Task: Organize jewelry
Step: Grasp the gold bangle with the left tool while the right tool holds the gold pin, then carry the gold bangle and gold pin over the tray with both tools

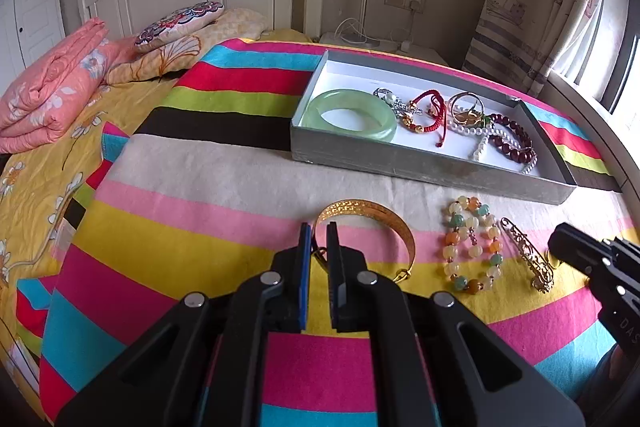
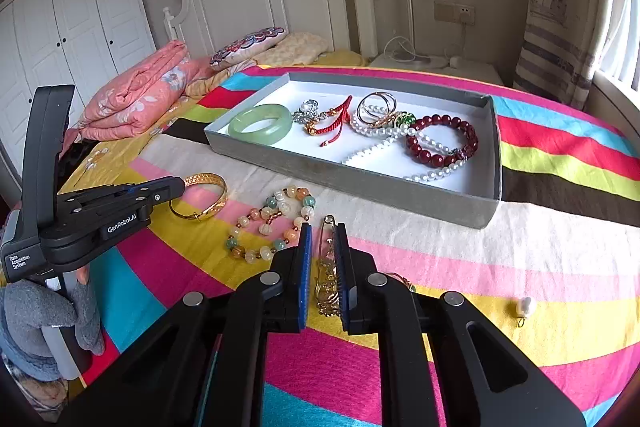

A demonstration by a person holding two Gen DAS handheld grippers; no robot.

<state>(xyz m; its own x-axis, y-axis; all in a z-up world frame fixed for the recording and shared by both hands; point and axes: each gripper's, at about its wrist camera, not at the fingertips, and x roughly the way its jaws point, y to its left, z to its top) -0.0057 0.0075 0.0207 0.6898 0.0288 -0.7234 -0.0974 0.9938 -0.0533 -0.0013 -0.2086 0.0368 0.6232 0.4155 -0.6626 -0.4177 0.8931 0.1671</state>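
A gold bangle [image 1: 400,231] [image 2: 218,187] lies on the striped bedspread, and my left gripper [image 1: 319,233] [image 2: 179,183] is shut on its near rim. To its right is a pastel bead bracelet [image 1: 472,247] [image 2: 272,223]. Further right a gold filigree pin [image 1: 524,251] [image 2: 329,267] lies lengthwise between the blue pads of my right gripper [image 2: 324,231] [image 1: 558,243], which is shut on it. Behind them a grey tray [image 1: 420,171] [image 2: 340,183] holds a jade bangle [image 1: 348,115] [image 2: 260,125], a red cord bracelet, rings, pearls and dark red beads.
A loose pearl earring [image 2: 525,307] lies on the yellow stripe to the right of my right gripper. A folded pink quilt [image 1: 48,95] and pillows sit at the far left by the headboard. A gloved hand [image 2: 60,311] holds the left gripper.
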